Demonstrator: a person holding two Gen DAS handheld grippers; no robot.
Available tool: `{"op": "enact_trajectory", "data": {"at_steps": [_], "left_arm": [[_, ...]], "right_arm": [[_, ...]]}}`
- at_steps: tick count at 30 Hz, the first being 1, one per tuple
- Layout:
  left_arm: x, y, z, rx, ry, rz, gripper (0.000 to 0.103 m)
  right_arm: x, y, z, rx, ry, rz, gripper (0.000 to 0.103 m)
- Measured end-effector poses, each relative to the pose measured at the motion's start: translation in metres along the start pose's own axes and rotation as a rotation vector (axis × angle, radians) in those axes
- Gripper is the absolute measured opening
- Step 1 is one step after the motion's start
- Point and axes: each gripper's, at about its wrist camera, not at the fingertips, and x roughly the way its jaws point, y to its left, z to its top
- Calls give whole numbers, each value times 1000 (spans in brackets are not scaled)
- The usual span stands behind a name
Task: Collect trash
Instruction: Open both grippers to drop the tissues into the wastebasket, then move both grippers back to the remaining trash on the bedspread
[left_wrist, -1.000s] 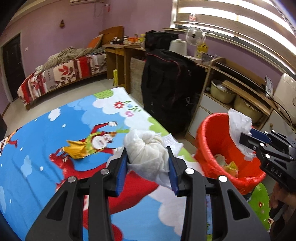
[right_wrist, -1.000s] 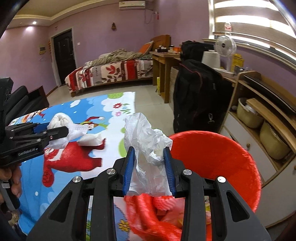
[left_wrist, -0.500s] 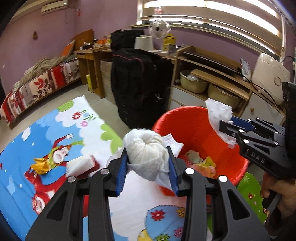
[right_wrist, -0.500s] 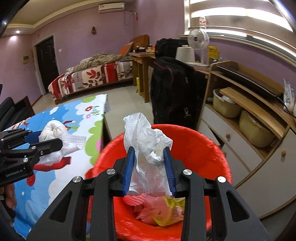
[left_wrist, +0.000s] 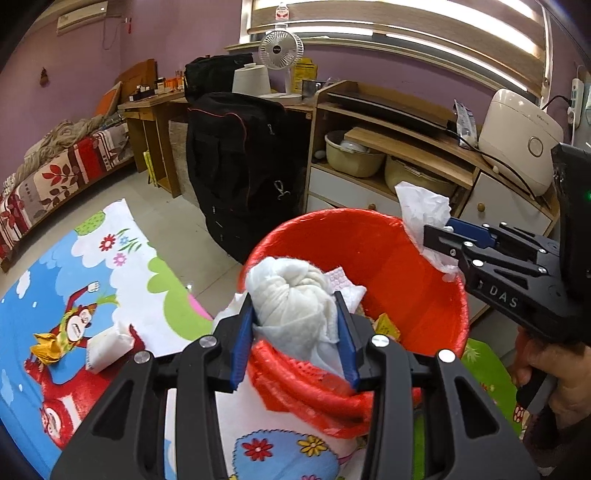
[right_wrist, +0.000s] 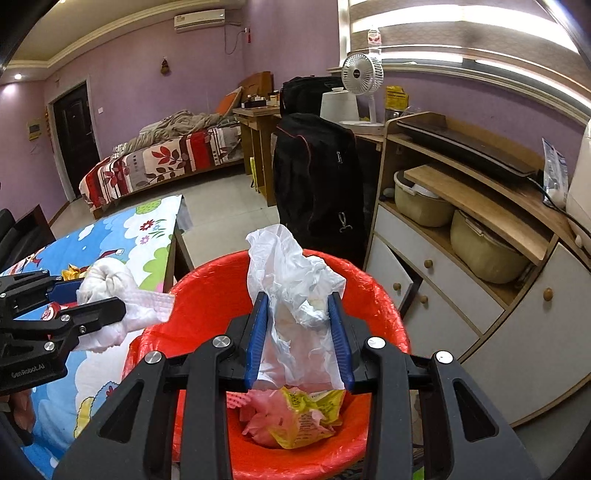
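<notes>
My left gripper (left_wrist: 293, 314) is shut on a balled white tissue wad (left_wrist: 291, 291) and hangs over the near rim of the red bin (left_wrist: 388, 258). From the right wrist view this gripper (right_wrist: 92, 301) and its wad (right_wrist: 107, 280) sit at the bin's left edge. My right gripper (right_wrist: 298, 299) holds a crumpled white plastic bag (right_wrist: 288, 266) above the inside of the bin (right_wrist: 207, 295); its jaws are opening with the bag still between the pads. A yellow wrapper (right_wrist: 306, 417) and pink scraps lie in the bin.
A table with a cartoon cloth (left_wrist: 74, 277) stands left of the bin, bearing a white tissue piece (left_wrist: 107, 345) and a yellow wrapper (left_wrist: 48, 349). A black bag (left_wrist: 243, 166) and a wooden cabinet (left_wrist: 406, 147) stand behind the bin. A hand (left_wrist: 546, 362) grips the right tool.
Both grippers have swung from over the table to the red bin, carrying their loads. The right gripper's blue pads stand slightly wider around the bag.
</notes>
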Motion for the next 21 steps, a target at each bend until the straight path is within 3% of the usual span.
{"op": "enact_trajectory", "data": {"at_steps": [6, 8, 12, 15, 21], "left_arm": [[4, -8, 1, 10, 4, -20, 41], [5, -10, 1, 14, 6, -25, 42], [7, -12, 2, 6, 5, -46, 49], [8, -13, 2, 5, 1, -48, 65], [5, -9, 1, -10, -4, -36, 66]], "right_arm": [[0, -7, 1, 11, 0, -11, 37], [-1, -8, 0, 14, -2, -15, 45], [-3, -14, 1, 23, -10, -30, 51], [-5, -18, 0, 30, -15, -37, 54], [-5, -22, 0, 41, -19, -39, 59]]}}
